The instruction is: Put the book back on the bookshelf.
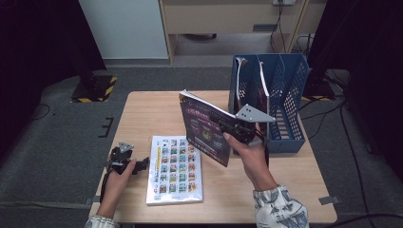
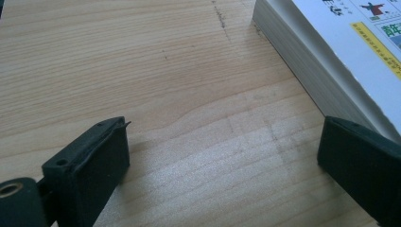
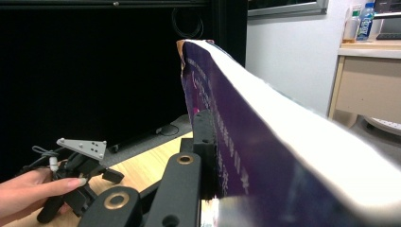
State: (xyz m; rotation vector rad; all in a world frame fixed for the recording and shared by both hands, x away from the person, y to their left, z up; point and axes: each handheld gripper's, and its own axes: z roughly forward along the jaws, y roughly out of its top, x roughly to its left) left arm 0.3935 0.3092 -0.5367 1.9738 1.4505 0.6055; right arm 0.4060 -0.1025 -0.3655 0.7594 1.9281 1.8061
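In the high view, a purple book (image 1: pixel 205 128) is held up off the wooden table (image 1: pixel 142 114), standing nearly upright and tilted, with its cover turned toward the person's left. It is pinched by the right gripper (image 1: pixel 234 127), whose jaws are pressed against the book's near edge, and the right hand (image 1: pixel 252 156) is wrapped around the gripper's body. Just behind and to the right of the book, a blue file rack (image 1: pixel 285 95) stands on the far right part of the table, with a few thin items upright in its left compartments. A white book (image 1: pixel 174 169) with rows of small coloured pictures lies flat near the table's front edge. Just to its left, the left gripper (image 1: pixel 140 165) rests low on the table in the left hand (image 1: pixel 116 178), pointing toward the white book.

In the left gripper view, the two black jaws are seen spread wide over bare wood, with nothing between them. The page edge of the white book (image 2: pixel 302 61) runs along the right, and the right-hand jaw seems to be just beside or touching it, though contact cannot be made out.

In the right gripper view, the purple book (image 3: pixel 246 151) is clamped edge-on, its white page block rising away from the camera. The left gripper (image 3: pixel 111 176) is seen farther off at lower left.
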